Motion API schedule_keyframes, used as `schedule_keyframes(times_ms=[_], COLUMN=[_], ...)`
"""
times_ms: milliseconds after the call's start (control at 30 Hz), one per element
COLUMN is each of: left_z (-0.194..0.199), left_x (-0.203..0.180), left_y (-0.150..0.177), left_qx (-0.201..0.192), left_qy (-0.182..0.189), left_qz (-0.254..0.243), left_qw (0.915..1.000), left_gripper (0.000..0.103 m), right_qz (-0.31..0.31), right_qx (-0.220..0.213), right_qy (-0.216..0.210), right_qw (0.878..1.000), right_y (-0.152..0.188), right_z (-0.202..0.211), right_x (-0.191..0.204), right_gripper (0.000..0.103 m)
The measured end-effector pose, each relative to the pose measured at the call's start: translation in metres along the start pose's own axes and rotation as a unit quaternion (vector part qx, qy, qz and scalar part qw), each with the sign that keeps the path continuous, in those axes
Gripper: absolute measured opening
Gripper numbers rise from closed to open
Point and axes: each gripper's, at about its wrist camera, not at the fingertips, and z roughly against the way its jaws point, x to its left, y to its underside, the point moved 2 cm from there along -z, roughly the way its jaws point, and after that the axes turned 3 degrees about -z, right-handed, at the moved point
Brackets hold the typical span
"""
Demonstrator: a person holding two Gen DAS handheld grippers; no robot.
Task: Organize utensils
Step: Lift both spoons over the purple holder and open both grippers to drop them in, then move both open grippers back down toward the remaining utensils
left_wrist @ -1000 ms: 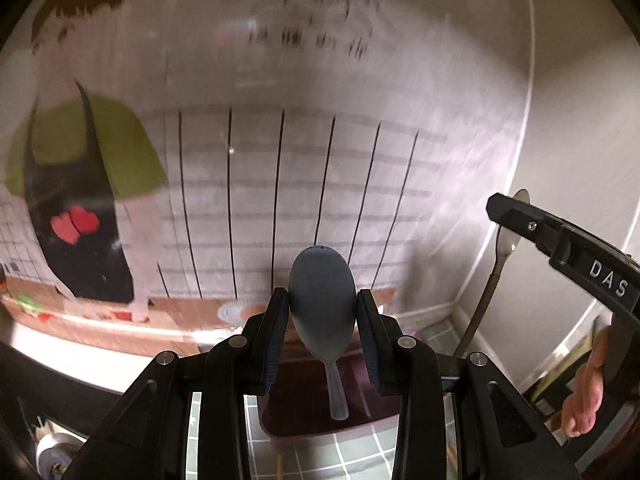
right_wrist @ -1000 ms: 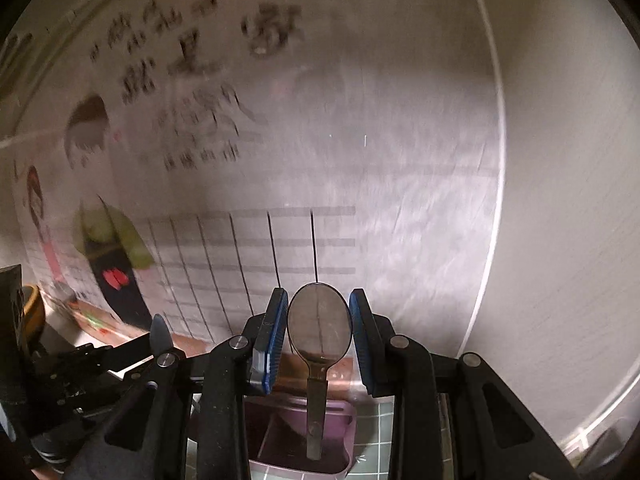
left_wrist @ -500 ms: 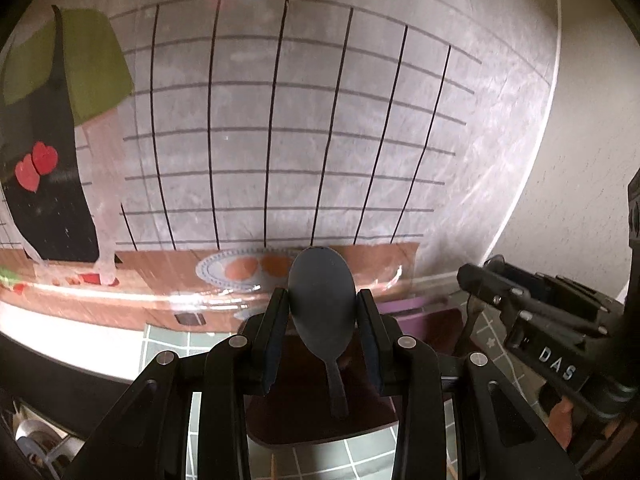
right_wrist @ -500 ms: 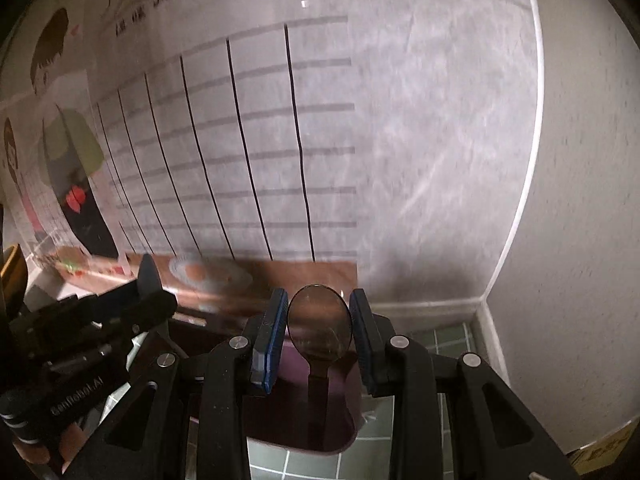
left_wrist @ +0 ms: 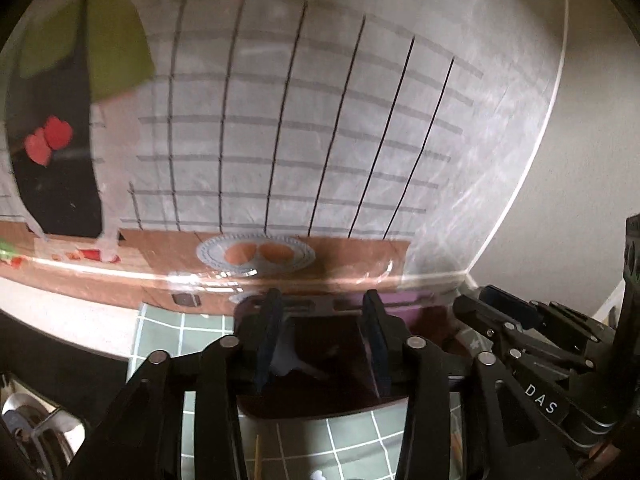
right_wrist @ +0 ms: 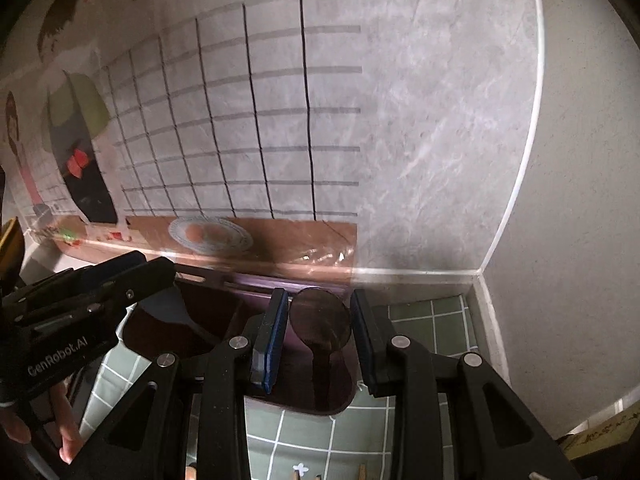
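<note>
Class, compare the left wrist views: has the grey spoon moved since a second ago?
Yes. The grey spoon has dropped from between the left gripper fingers, now apart, down into the dark purple tray on the green tiled mat.

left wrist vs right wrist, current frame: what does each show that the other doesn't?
Left wrist only: left gripper fingers apart with nothing between them; the DAS marking on the other gripper.
Right wrist only: metal spoon clamped in the right gripper, handle pointing down into the container.
Both: purple container, green tiled mat, wall poster.
</note>
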Motion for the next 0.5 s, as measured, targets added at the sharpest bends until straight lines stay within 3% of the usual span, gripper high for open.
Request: schedule_keyframes(times_ms=[267,500], left_z=[0.06,0.117], left_x=[-0.014,-0.031], left_y=[0.004,0.042], left_qx=[-0.037,-0.029], left_qy=[-0.032,-0.064], left_qz=[-0.023,-0.025], left_qw=[0.9985,0.9973], left_gripper=[0.046,0.046], right_qz=[0.028,0.035], right_qx=[-0.049,-0.066], right_qy=[0.007,-0.008], right_qw=[0.998,0.997], right_y=[-0.001,0.027], right_z=[0.059,0.108], right_x=[0.011,0.014], right_gripper=[0.034,0.041])
